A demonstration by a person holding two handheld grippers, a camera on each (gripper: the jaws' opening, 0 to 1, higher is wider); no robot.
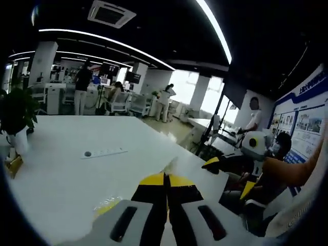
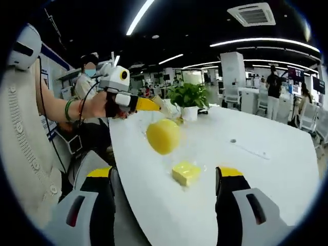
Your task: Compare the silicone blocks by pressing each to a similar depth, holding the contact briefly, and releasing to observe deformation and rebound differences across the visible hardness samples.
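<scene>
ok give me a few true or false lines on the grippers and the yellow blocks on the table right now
1. The right gripper is open. True.
2. The left gripper is wide open. False: its jaws are together.
3. A flat yellow block lies on the white table. True.
4. The round yellow block is clamped by the right gripper. False: it sits beyond the open jaws.
5. A potted plant stands on the table. True.

I count two yellow silicone samples: one round block (image 2: 163, 136); one square block (image 2: 185, 172); one potted plant (image 2: 189, 97); possibly one power strip (image 1: 105, 152).
</scene>
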